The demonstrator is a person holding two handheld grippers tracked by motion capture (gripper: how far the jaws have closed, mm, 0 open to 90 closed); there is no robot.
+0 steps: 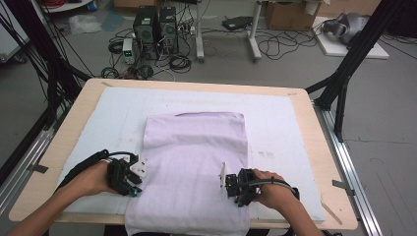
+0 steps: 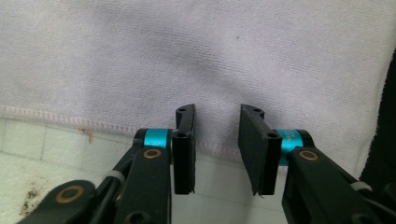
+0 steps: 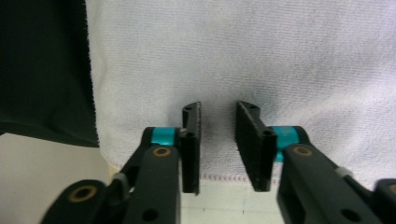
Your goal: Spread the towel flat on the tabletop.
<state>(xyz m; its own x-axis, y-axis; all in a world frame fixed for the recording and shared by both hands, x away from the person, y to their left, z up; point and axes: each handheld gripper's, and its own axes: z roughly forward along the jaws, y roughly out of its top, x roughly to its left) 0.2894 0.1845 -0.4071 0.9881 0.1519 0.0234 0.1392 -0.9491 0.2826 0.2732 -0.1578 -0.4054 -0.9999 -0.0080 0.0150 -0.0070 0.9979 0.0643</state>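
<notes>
A pale lilac towel [image 1: 196,152] lies flat on the white mat, and its near end hangs over the table's front edge. My left gripper [image 1: 136,186] rests at the towel's left hem, near the front. In the left gripper view the jaws [image 2: 217,112] stand apart over the stitched hem [image 2: 56,116], with nothing pinched between them. My right gripper [image 1: 230,189] sits at the towel's right side, near the front. Its jaws [image 3: 218,107] are also apart above the towel [image 3: 261,51], just past the hem [image 3: 224,178].
A white mat [image 1: 280,118] covers most of the wooden table [image 1: 317,147]. Black frame posts [image 1: 344,73] stand at both sides. Computers and cables [image 1: 155,29] sit on the floor beyond the far edge.
</notes>
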